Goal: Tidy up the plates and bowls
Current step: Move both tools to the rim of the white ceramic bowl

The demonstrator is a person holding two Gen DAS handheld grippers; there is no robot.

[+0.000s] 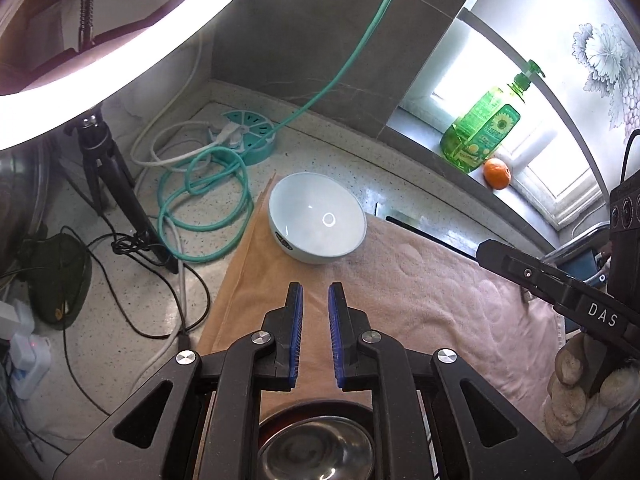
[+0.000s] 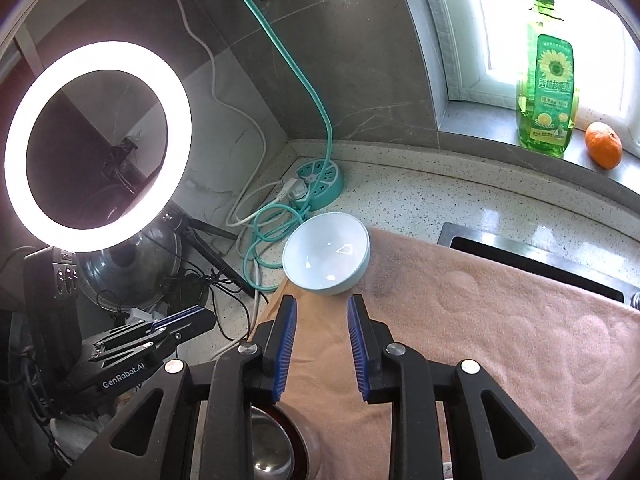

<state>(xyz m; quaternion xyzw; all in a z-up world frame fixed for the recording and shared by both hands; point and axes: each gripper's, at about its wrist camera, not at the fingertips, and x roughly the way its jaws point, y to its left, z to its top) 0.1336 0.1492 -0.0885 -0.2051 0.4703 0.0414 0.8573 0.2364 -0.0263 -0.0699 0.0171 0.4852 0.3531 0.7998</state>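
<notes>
A pale blue-white bowl [image 1: 318,218] sits tilted on the far left corner of a pink towel [image 1: 420,300]; it also shows in the right wrist view [image 2: 326,258]. My left gripper [image 1: 316,294] is open and empty, short of the bowl. My right gripper [image 2: 322,306] is open and empty, its tips just short of the bowl. A steel bowl [image 1: 316,450] rests in a dark red plate [image 1: 272,414] under the left gripper; they also show in the right wrist view [image 2: 270,446]. The right gripper's finger [image 1: 532,276] reaches in from the right.
A lit ring light [image 2: 98,146] on a black tripod [image 1: 108,184] stands at the left. A teal power strip [image 1: 248,130] and coiled teal cable [image 1: 204,208] lie behind the bowl. A green soap bottle [image 2: 546,88] and an orange [image 2: 603,145] sit on the windowsill. A sink slot [image 2: 532,262] lies beyond the towel.
</notes>
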